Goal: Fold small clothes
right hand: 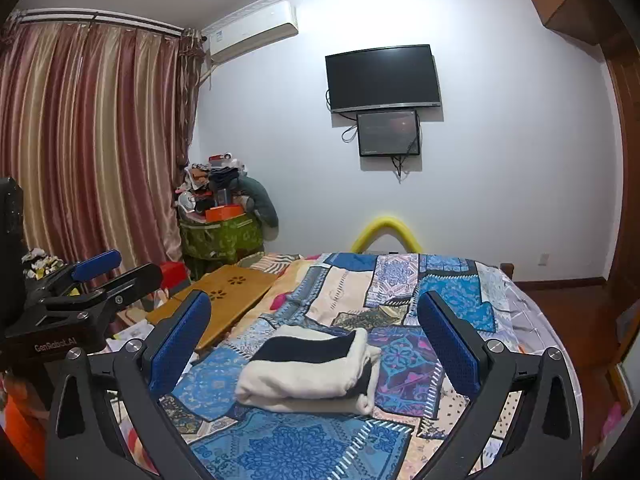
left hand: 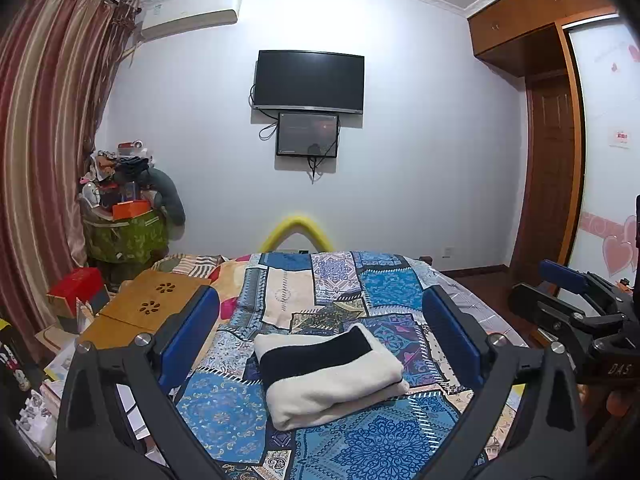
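A folded cream garment with a wide black stripe (left hand: 328, 376) lies on the blue patchwork bedspread (left hand: 376, 288). In the right wrist view the garment (right hand: 308, 372) sits between the fingers but further ahead. My left gripper (left hand: 320, 332) is open and empty, raised above the bed with the garment below and between its blue pads (left hand: 200, 328). My right gripper (right hand: 312, 340) is open and empty, also raised above the bed. Each gripper shows at the other view's edge: the right one in the left wrist view (left hand: 576, 300), the left one in the right wrist view (right hand: 80, 284).
A wooden lap desk (left hand: 148, 308) lies on the bed's left side. A cluttered green bin (left hand: 124, 232) and boxes stand by the curtain on the left. A TV (left hand: 310, 80) hangs on the far wall. A wardrobe and door (left hand: 556, 140) are at right.
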### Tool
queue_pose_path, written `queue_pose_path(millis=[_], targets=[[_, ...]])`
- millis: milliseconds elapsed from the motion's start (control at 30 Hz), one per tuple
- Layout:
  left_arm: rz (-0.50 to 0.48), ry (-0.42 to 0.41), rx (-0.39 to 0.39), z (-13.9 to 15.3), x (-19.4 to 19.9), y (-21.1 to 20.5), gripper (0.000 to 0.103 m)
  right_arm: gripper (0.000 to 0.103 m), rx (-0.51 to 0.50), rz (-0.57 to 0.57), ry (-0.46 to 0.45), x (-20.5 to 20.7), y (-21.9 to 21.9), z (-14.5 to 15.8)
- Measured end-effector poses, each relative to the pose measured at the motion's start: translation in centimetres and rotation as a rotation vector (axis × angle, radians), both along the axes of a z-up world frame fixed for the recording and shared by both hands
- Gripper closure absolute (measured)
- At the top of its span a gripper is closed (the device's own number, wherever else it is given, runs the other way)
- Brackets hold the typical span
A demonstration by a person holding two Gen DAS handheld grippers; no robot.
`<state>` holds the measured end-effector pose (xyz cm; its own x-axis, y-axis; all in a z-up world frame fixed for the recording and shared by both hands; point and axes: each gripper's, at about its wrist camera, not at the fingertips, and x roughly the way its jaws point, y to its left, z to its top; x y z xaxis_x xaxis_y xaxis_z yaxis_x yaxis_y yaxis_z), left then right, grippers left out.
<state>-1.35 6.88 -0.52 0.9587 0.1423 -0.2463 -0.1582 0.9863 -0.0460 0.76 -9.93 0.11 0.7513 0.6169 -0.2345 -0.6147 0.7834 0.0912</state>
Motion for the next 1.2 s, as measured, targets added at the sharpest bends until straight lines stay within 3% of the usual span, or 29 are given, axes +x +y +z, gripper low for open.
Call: queue_pose_path(millis=[1200], targets=[[-0.018, 0.004, 0.009, 0.06, 0.56, -0.45, 0.000, 0.000, 0.004, -0.009, 0.033, 0.24, -0.51, -0.36]])
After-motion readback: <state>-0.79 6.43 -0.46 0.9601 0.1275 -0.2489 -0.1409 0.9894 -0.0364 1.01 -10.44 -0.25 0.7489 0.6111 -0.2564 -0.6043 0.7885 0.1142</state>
